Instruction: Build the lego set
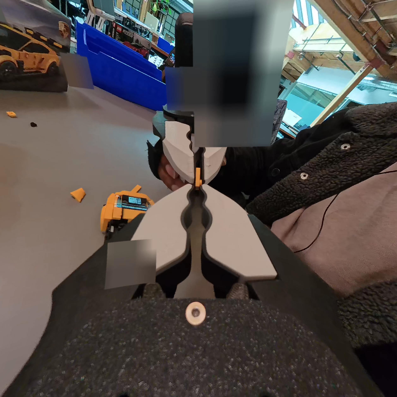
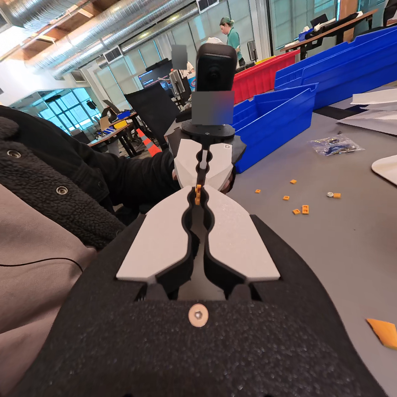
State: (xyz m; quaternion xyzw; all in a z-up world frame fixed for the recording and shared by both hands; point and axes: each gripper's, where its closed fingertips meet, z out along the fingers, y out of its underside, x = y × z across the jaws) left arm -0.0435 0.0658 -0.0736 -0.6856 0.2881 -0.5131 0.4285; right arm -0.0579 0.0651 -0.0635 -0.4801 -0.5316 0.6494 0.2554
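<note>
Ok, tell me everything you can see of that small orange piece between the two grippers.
The small orange piece is a thin, flat plastic brick part seen edge-on, with a small stud-like nub on one side. It is held above the grey table, upright between the tip-to-tip grippers. The left gripper pinches one end and the right gripper the other, fingers closed on it.

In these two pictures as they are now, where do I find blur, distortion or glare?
Left wrist view: wide-angle bending curves the grey table; the yellow brick car is fairly sharp, while the background is soft. Right wrist view: the ceiling ducts bow and shine; the small yellow bricks are clear; no strong glare on the table.
</note>
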